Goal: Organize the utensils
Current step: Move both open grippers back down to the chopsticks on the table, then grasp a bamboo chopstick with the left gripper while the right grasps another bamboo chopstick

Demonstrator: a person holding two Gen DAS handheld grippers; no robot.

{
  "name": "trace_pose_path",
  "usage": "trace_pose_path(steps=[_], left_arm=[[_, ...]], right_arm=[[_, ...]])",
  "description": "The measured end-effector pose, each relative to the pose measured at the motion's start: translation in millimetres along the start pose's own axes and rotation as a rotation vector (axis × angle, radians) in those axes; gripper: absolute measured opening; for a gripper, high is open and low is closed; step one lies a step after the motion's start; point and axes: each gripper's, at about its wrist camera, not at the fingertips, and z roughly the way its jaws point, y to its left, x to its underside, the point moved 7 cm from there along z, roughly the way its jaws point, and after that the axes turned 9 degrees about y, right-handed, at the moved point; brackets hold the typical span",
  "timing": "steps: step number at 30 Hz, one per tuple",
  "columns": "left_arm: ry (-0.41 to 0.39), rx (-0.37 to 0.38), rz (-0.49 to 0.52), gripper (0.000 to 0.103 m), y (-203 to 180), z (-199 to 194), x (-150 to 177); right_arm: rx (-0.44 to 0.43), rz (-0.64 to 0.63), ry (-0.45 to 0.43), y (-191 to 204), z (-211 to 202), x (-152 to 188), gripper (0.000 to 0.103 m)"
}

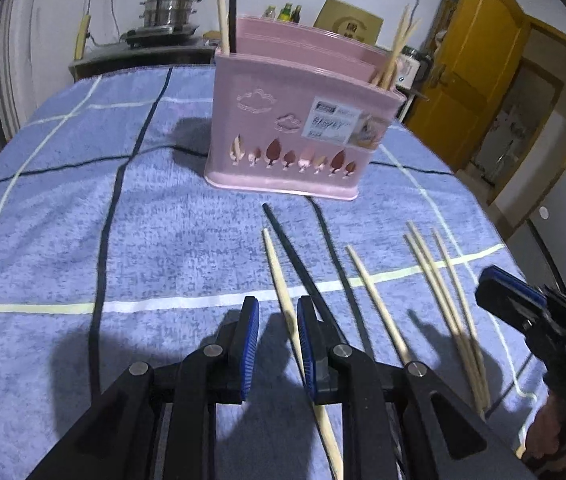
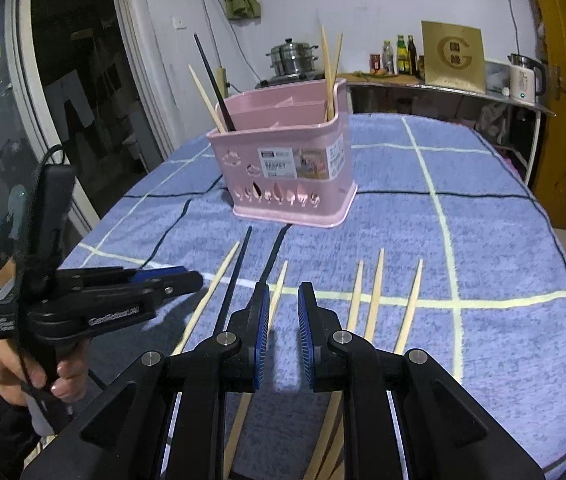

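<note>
The left tool (image 1: 278,312) hovered low over the desk (image 1: 63,220), its blue-padded jaws standing slightly apart with nothing pressed between them; a pale wooden chopstick (image 1: 279,280) lay on the cloth under the gap, and a black chopstick (image 1: 291,252) ran just right of it, passing beneath the right-hand finger. The right tool (image 2: 284,300) hung likewise over the near edge, its jaws narrowly parted and empty, one wooden chopstick (image 2: 279,284) showing just beyond its left finger. In the right wrist view the left tool appeared from the side at the near left, gripped by a person's hand (image 2: 35,368) in a dark sleeve.

Further right on the blue checked cloth, three more wooden chopsticks (image 2: 375,292) lay side by side, close together, tips pointing to the far side. Another pale chopstick (image 2: 219,280) and the black one lay at the left of the row.

Beyond the loose sticks, in the middle of the desk, stood a pink utensil holder (image 2: 283,168) with a label and leaf-shaped cut-outs along its base. A black chopstick and a wooden one (image 2: 207,96) leaned out of its left compartment; a pair of wooden chopsticks (image 2: 329,68) stood in its right end.

Behind the desk, a steel steamer pot (image 2: 293,58), bottles (image 2: 401,54), a cardboard box (image 2: 453,56) and a white kettle (image 2: 523,80) sat on a far shelf, beside a yellow door (image 1: 479,68).
</note>
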Motion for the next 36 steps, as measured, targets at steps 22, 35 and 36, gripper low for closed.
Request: trace_pose_path(steps=[22,35,36], left_arm=[[0.032,-0.119,0.104,0.009,25.4,11.8,-12.4],[0.068,-0.145,0.096,0.01,28.8,24.5,-37.4],[0.066,-0.155,0.101,0.01,28.0,25.6,-39.1]], right_arm=[[0.014,-0.038,0.165,8.3,56.1,-0.7,0.015],[0.071,-0.025,0.229,-0.8,87.7,-16.5,0.015],[0.078,-0.028,0.23,0.1,89.0,-17.6,0.014]])
